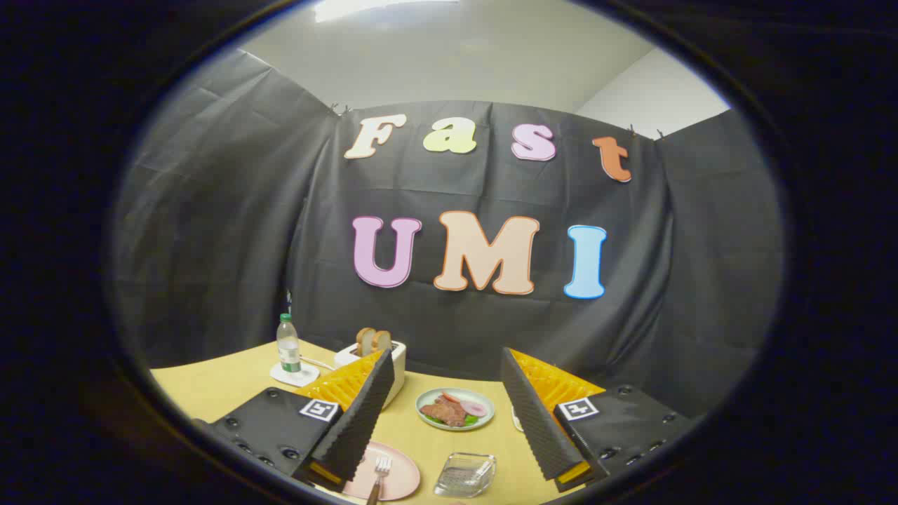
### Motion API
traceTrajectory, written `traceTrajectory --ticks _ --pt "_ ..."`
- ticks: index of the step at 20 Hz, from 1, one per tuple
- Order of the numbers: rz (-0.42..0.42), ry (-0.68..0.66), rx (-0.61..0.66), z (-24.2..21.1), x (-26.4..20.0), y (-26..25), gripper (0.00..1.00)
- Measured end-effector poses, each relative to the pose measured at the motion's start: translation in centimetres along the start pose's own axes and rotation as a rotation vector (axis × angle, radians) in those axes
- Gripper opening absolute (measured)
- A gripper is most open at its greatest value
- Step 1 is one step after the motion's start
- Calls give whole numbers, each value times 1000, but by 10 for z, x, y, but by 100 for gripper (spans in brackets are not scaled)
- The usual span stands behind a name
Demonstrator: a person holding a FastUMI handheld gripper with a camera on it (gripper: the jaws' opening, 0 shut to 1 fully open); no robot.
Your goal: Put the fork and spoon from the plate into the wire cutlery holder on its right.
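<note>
Gripper [443, 421] hanging open over table [210, 393], holding nothing; fork [379, 473] lying on pink plate [400, 477] between fingers, glass dish [464, 474] beside, food plate [454, 408], toaster [396, 361], bottle [287, 344] beyond.

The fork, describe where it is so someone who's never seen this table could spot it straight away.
On the tan table, look just ahead of the open gripper, near its left finger, for the pink plate. The fork lies on it, tines pointing toward the booth wall. The other plate, farther back, holds food, not cutlery.
</note>
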State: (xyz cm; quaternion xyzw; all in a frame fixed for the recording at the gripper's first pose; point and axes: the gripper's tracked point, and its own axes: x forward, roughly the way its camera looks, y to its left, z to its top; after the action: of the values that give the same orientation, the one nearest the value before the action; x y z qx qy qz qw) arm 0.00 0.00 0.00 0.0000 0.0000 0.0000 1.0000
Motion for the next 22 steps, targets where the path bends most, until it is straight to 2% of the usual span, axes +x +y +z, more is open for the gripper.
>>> traceTrajectory --ticks 9,16,22 --pt "41 25 9 -6 3 22 97" --pt "47 33 21 -9 2 21 97" --pt "76 102 23 -34 3 27 97"
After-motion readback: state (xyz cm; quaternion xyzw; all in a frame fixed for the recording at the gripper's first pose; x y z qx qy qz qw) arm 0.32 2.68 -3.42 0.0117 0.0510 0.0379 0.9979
